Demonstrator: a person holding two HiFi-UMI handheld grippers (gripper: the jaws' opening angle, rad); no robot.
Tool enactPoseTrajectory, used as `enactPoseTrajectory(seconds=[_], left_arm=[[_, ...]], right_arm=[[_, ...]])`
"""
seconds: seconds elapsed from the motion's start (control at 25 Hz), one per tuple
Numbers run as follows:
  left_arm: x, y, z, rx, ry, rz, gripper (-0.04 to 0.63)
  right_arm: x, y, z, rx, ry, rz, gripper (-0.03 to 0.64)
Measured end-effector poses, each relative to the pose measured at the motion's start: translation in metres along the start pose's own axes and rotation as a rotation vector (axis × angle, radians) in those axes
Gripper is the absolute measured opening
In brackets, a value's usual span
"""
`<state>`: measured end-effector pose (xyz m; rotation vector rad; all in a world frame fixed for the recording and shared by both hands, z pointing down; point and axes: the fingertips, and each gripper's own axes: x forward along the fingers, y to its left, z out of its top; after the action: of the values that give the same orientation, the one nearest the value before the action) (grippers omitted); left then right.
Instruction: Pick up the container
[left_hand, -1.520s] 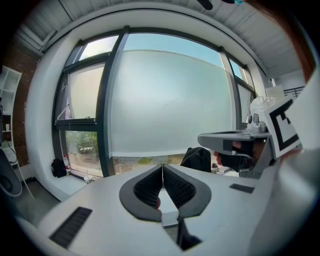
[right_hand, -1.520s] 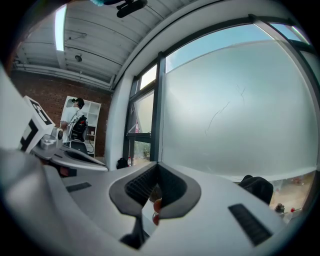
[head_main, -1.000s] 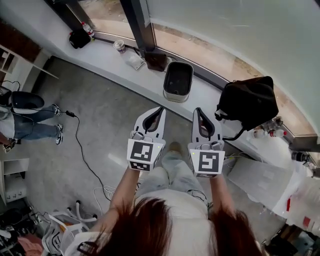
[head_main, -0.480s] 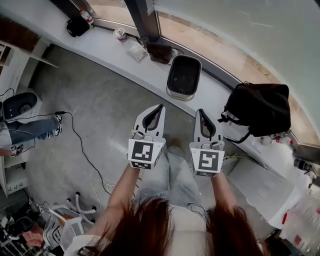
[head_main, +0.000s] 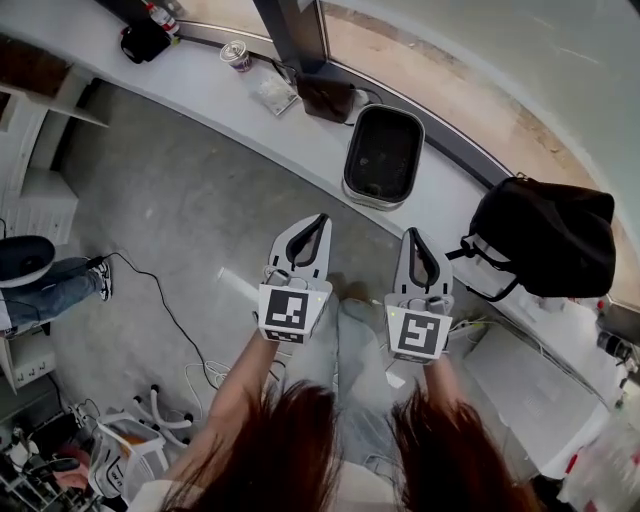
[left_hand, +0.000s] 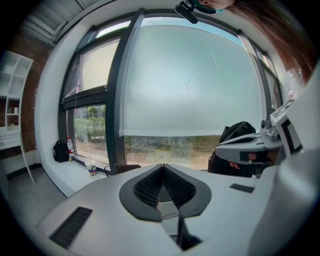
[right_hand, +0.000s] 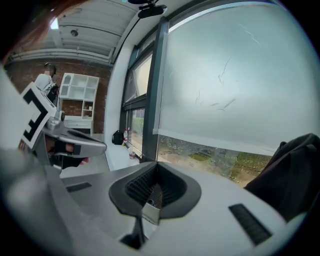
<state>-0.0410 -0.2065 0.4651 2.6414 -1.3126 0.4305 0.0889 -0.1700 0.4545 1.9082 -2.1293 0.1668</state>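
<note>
In the head view we see a long white bench (head_main: 190, 78) under the window. It carries a small striped cup (head_main: 236, 55), a clear plastic bag (head_main: 275, 95) and a bulky black fabric bag (head_main: 550, 240). The dark rectangular container with a pale rim (head_main: 381, 155) stands open on the bench, between the dark window post (head_main: 300, 40) and that bag. Grey floor (head_main: 180, 230) separates it from our left gripper (head_main: 322, 217) and right gripper (head_main: 409, 233).

In the left gripper view, the jaws meet, empty.

In the right gripper view, the jaws are likewise together on nothing.
</note>
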Motion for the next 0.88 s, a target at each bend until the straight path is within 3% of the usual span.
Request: enactPoseTrajectory(seconds=[0.88], left_arm=[[0.103,0.029,-0.171,0.000,0.053,-0.006,0.017]], right_arm=[[0.091,0.012,-0.184,-0.004,0.120,-0.004,0.025]])
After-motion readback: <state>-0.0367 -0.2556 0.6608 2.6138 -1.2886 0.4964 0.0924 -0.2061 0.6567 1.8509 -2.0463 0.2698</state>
